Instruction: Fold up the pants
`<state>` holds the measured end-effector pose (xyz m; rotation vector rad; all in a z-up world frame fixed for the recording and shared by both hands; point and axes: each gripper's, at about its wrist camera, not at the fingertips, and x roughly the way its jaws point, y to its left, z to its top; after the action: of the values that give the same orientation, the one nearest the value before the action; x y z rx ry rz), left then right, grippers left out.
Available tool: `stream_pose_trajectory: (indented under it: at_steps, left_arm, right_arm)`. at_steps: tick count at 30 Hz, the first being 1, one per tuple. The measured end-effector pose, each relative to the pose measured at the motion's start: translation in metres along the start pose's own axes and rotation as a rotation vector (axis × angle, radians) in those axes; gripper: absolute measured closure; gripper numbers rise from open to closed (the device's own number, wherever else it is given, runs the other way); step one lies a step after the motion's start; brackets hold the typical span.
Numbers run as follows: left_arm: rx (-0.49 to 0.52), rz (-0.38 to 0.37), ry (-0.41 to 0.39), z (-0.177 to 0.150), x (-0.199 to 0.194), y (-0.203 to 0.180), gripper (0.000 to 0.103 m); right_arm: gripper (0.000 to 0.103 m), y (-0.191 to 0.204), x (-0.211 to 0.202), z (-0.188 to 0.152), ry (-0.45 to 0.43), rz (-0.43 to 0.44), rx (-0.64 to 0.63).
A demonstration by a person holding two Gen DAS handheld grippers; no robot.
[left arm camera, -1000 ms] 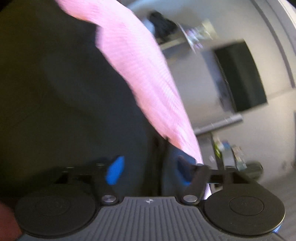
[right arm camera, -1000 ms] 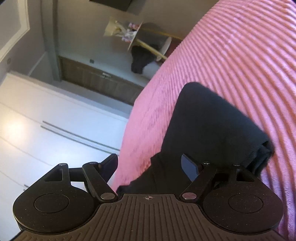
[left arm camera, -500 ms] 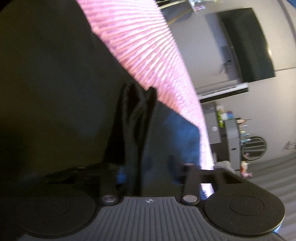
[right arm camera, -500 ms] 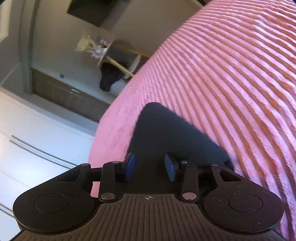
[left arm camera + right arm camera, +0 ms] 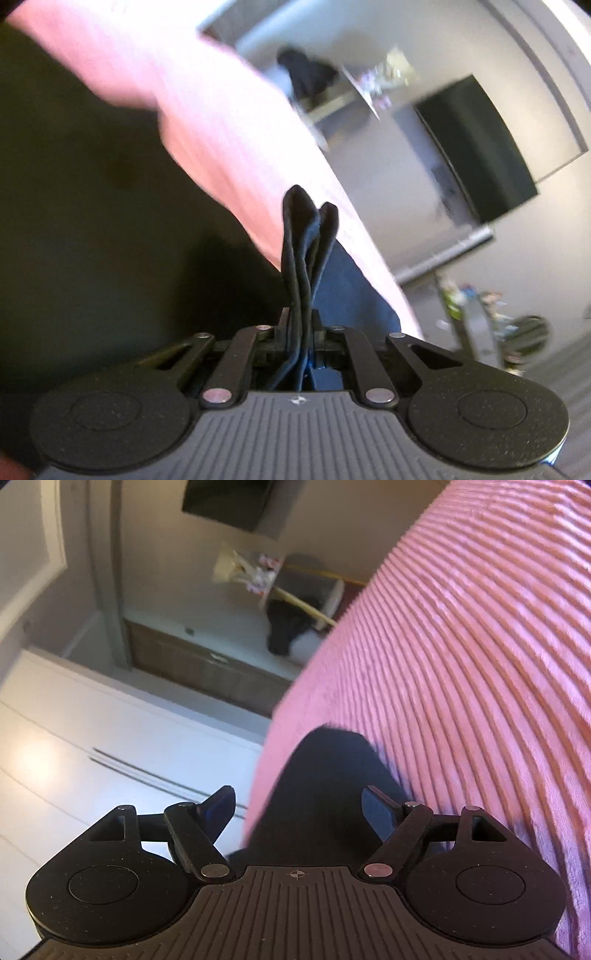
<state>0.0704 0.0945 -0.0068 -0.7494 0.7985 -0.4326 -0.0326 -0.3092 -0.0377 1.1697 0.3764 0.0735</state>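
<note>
Dark pants (image 5: 92,240) lie on a pink ribbed bedspread (image 5: 221,129). My left gripper (image 5: 299,321) is shut on a bunched edge of the pants, and a narrow fold (image 5: 306,240) of that fabric stands up past its fingers. In the right wrist view a rounded end of the pants (image 5: 325,775) lies at the edge of the bedspread (image 5: 480,664). My right gripper (image 5: 299,801) has its jaws opening wide. The cloth lies between and below the fingers (image 5: 376,808), and the pads are not pressing on it.
A dark wall screen (image 5: 480,147) and a shelf with a dark bundle (image 5: 306,74) are beyond the bed. In the right wrist view, white cupboard doors (image 5: 74,757) and a low wooden bench (image 5: 207,664) stand left of the bed edge.
The left jaws closed on a pinch of the pants and pulled it up and away from the bed. The right jaws narrowed over the cloth, then spread wide again.
</note>
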Motion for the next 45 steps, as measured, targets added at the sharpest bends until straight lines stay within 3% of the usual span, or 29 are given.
stream_pose_trajectory:
  at_steps: [3, 5, 8, 10, 12, 14, 16, 18, 20, 26, 35, 38, 41, 43, 45]
  left_arm:
    - [0.047, 0.165, -0.033, 0.004, -0.032, 0.023, 0.095]
    - [-0.007, 0.22, -0.033, 0.001, -0.037, 0.046, 0.093]
    - [-0.133, 0.198, -0.027, -0.004, -0.031, 0.065, 0.086]
    - [-0.11, 0.183, -0.016, -0.003, -0.029, 0.064, 0.071]
    - [-0.066, 0.183, -0.003, -0.004, -0.025, 0.061, 0.067]
    - [-0.058, 0.184, 0.001, -0.006, -0.018, 0.058, 0.068]
    - [-0.074, 0.175, -0.003, -0.007, -0.015, 0.056, 0.072]
    - [-0.064, 0.2, -0.009, -0.013, -0.003, 0.048, 0.08]
    - [-0.044, 0.226, -0.016, -0.016, -0.008, 0.046, 0.083]
    - [0.136, 0.288, -0.072, -0.023, -0.011, 0.016, 0.09]
    - [0.177, 0.345, -0.063, -0.025, -0.015, 0.009, 0.088]
    - [0.174, 0.358, -0.065, -0.023, -0.012, 0.011, 0.084]
    - [0.153, 0.376, -0.099, -0.023, -0.017, 0.012, 0.07]
    - [0.148, 0.385, -0.148, -0.026, -0.026, 0.01, 0.043]
    - [0.151, 0.386, -0.224, -0.028, -0.037, 0.007, 0.032]
  right_arm:
    - [0.022, 0.011, 0.01, -0.005, 0.048, -0.039, -0.062]
    - [0.022, 0.019, 0.019, -0.01, 0.089, -0.064, -0.108]
    - [0.022, 0.03, 0.028, -0.018, 0.154, -0.123, -0.182]
    - [0.022, 0.038, 0.032, -0.026, 0.195, -0.171, -0.234]
    - [0.023, 0.046, 0.033, -0.034, 0.213, -0.217, -0.289]
    - [0.025, 0.052, 0.035, -0.038, 0.204, -0.232, -0.329]
    - [0.035, 0.058, 0.034, -0.045, 0.189, -0.255, -0.384]
    - [0.053, 0.061, 0.038, -0.051, 0.189, -0.295, -0.434]
    - [0.062, 0.067, 0.043, -0.058, 0.191, -0.331, -0.488]
    - [0.064, 0.084, 0.061, -0.08, 0.228, -0.365, -0.618]
    - [0.064, 0.093, 0.1, -0.113, 0.261, -0.465, -0.857]
    - [0.064, 0.095, 0.111, -0.116, 0.256, -0.473, -0.903]
    - [0.063, 0.097, 0.125, -0.116, 0.247, -0.473, -0.915]
    - [0.063, 0.097, 0.137, -0.115, 0.239, -0.483, -0.913]
    - [0.059, 0.098, 0.146, -0.115, 0.229, -0.485, -0.918]
